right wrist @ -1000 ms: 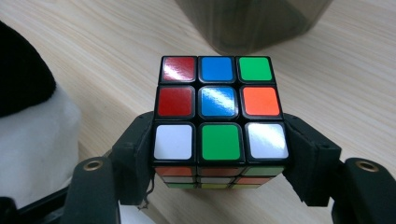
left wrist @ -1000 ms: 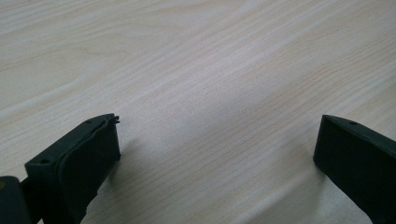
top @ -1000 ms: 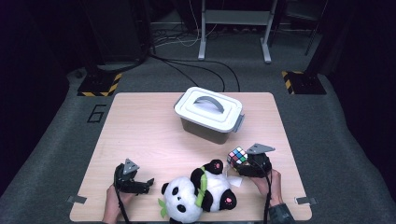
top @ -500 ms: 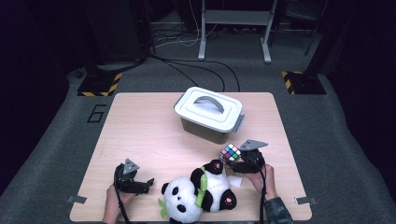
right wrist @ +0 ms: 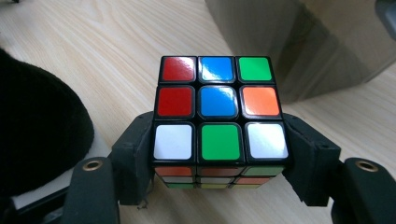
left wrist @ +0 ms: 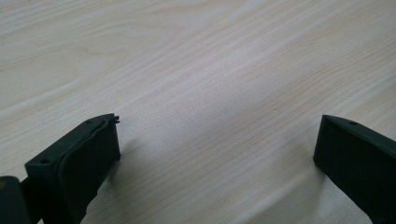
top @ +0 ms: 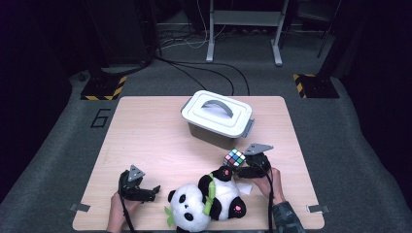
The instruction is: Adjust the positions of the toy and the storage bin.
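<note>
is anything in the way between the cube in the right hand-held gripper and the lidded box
No loose object lies between them. The puzzle cube, held in the right hand-held gripper, faces bare table up to the grey box. But the box's white lid is on, so the inside is blocked.

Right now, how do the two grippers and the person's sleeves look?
Both are black, each with a grey three-cornered plate on top and a black cable trailing back. The left gripper has blocky black jaws. The right gripper has bolt holes near its jaws. A dark patterned sleeve covers the right forearm.
</note>
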